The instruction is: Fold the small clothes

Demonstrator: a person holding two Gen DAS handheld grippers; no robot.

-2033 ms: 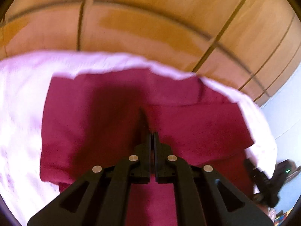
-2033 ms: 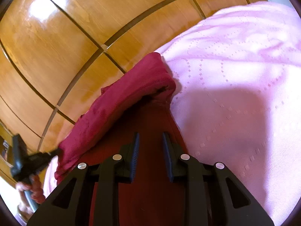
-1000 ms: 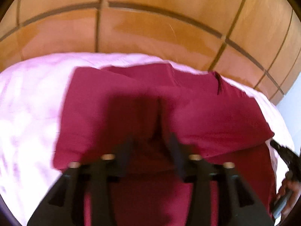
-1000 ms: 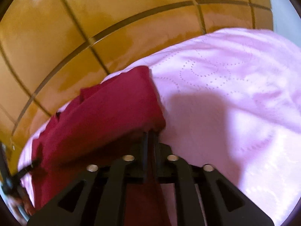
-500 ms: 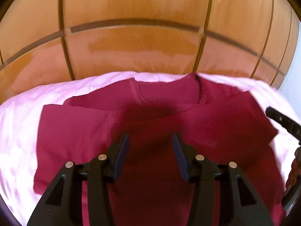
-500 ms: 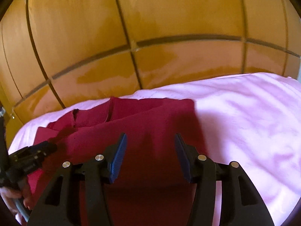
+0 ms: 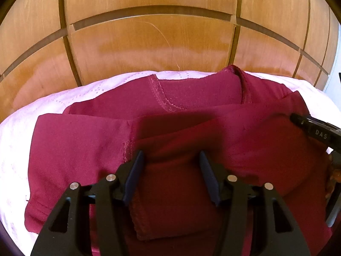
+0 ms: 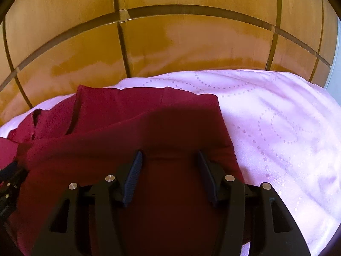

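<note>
A dark red garment [image 7: 191, 98] lies in folded layers on a pink bedsheet [image 7: 64, 98]. My left gripper [image 7: 171, 156] is open above it, jaws wide apart, with nothing between them. A folded flap with a stitched hem [image 7: 149, 224] lies just below the left fingers. In the right wrist view the garment [image 8: 138, 111] fills the left and middle. My right gripper [image 8: 169, 154] is open and empty over its right part. The right gripper also shows at the right edge of the left wrist view [image 7: 315, 128].
A wooden panelled headboard [image 7: 149, 42] stands right behind the garment and shows in the right wrist view [image 8: 191, 42] too. The pink sheet [image 8: 277, 128] spreads to the right of the garment. The left gripper's tip shows at the left edge of the right wrist view [image 8: 8, 175].
Both grippers were shut on the garment in turn while folding it over, then opened and let go. Both have pulled back, and the garment now lies flat in layers.
</note>
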